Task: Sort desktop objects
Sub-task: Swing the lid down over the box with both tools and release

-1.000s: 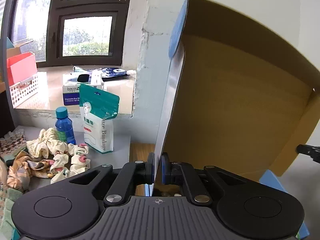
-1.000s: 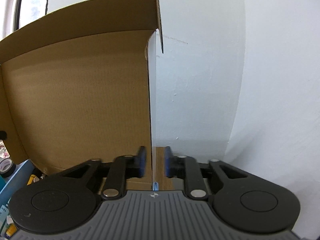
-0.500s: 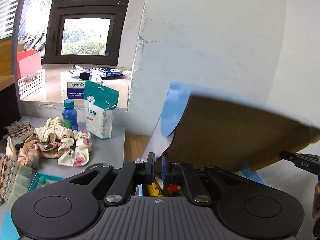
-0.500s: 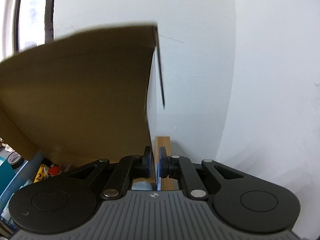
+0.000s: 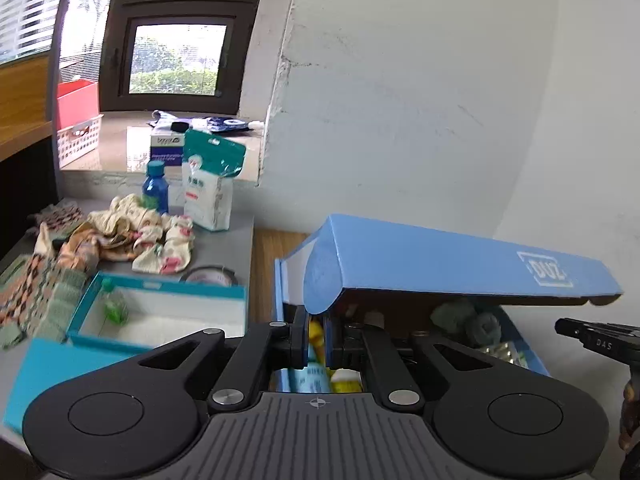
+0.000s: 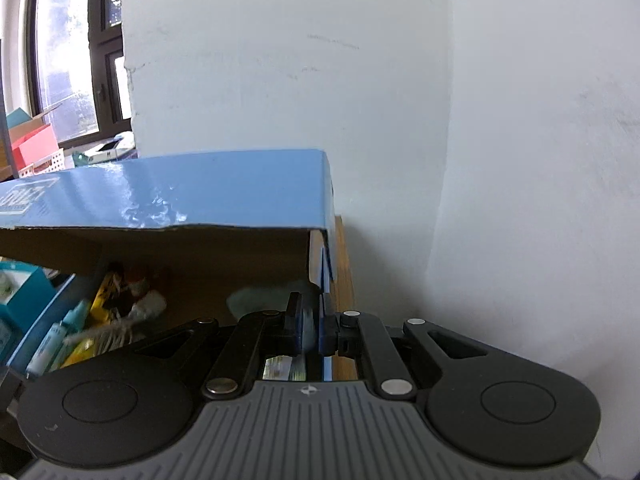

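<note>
The left gripper [image 5: 316,334] and right gripper [image 6: 310,326] each pinch a side flap of the blue box lid [image 5: 440,264], held low just ahead over the full box. It looks like the closing step; next, press it flat.

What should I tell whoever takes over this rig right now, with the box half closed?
Left tool: shut on the blue lid, at its left side flap.
Right tool: shut on the lid's right flap.
The lid hangs tilted over the blue box, with a gap open at the front.
Done: items are packed inside the box.
Left: press the lid shut. Socks, blue bottle and pouch probably still need sorting, behind the teal box.
</note>
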`<state>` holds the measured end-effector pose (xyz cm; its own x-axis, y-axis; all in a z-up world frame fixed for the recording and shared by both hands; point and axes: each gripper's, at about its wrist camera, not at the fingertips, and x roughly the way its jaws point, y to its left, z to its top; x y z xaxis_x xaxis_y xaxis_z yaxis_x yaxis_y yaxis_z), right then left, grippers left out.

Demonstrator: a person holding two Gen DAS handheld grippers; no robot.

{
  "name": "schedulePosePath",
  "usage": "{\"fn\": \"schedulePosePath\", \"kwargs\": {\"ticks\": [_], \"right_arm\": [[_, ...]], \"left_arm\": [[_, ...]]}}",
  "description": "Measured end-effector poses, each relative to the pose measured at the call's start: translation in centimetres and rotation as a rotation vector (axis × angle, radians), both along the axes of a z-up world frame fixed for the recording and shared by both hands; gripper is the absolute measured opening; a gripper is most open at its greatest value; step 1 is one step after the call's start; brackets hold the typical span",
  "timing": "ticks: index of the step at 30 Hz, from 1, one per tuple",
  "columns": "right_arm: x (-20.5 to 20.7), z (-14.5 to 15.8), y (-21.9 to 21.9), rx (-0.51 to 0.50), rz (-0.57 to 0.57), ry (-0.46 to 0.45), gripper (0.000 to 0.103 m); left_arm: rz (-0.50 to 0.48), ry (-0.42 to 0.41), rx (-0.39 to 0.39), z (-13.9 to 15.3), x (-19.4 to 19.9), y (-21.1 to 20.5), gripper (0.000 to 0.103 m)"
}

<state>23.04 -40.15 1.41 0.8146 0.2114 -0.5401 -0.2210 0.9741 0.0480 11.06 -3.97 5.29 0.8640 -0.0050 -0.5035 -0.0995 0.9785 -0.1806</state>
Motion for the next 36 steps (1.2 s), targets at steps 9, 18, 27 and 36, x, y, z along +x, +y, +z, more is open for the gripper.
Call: {"fn": "schedulePosePath", "kwargs": {"ticks": [9, 18, 27, 36], "right_arm": [[-6.6, -0.9, 0.3, -0.015, 0.026, 0.056, 0.011], [-10.6, 0.9, -0.3, -0.042, 0.090, 0.069, 0.015], [-12.2, 1.6, 1.0, -0.076, 0.152, 0.084, 0.024], [-12.6, 2.0, 2.7, -0.106, 0.251, 0.106, 0.029]], "left_arm": [[0.043, 0.028, -0.023, -2.1, -3.3, 0.0, 0.008], [0.042, 0.019, 0.014, -3.9, -4.5, -1.3, 0.011], [0.057, 0.014, 0.049, -5.8, -5.4, -1.9, 0.019], [0.049, 0.035, 0.059, -7.8, -5.4, -2.1, 0.019]]}}
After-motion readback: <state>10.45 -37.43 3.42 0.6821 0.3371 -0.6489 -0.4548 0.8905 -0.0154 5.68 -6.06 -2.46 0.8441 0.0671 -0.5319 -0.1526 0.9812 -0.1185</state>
